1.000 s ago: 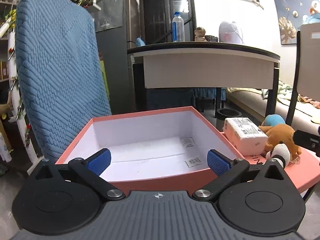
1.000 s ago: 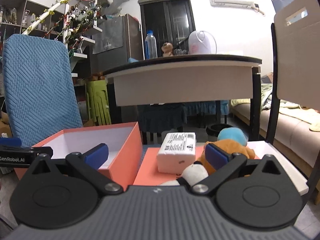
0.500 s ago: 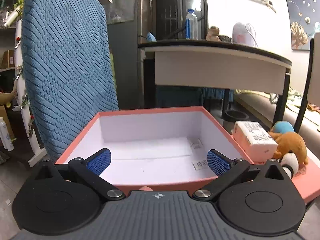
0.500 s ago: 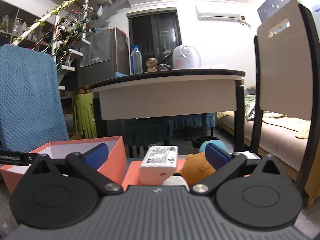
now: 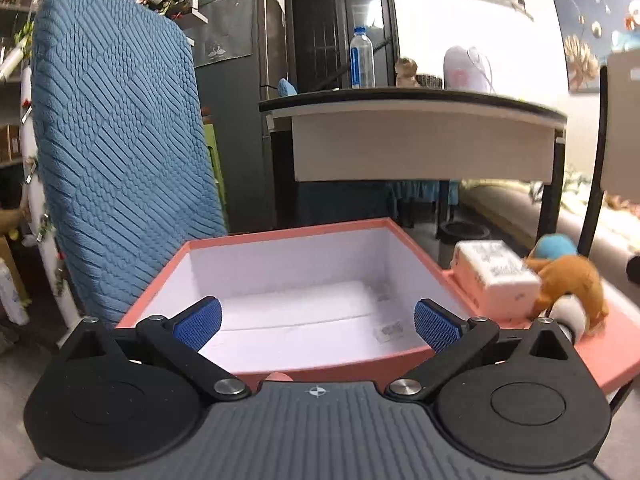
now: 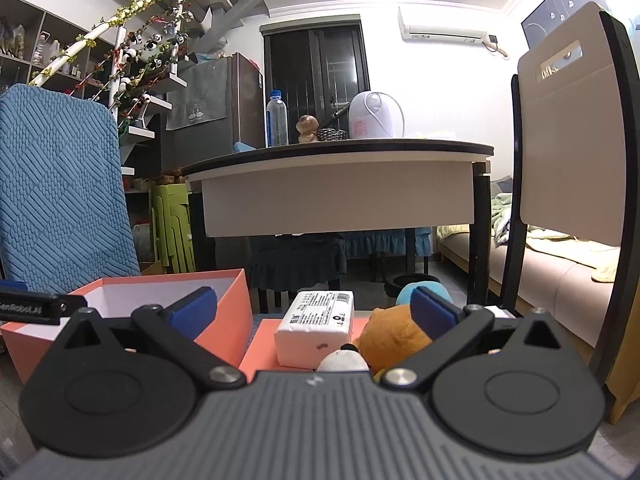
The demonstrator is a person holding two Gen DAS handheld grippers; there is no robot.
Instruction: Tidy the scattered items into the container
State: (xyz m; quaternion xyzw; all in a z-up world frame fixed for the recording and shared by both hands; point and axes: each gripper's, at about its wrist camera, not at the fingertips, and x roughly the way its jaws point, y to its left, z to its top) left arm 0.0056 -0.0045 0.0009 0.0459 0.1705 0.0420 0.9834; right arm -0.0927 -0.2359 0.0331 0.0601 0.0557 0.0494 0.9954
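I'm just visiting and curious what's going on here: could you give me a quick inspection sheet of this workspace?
Surface: salmon lid or board under the loose items.
Job's things: open salmon box, nothing inside but stickers; white tissue pack, orange plush, blue plush, small white toy beside it.
Clutter: nothing seen.
Grippers: left gripper open facing the box; right gripper open facing the toys.
Cables: nothing seen.
Surroundings: blue chair back, dining table with a water bottle.

My left wrist camera sits low and close behind the open pink box [image 5: 304,364], facing into it. My right one looks level past the tissue pack [image 6: 316,330]. Both share the box, pack and plush toys.
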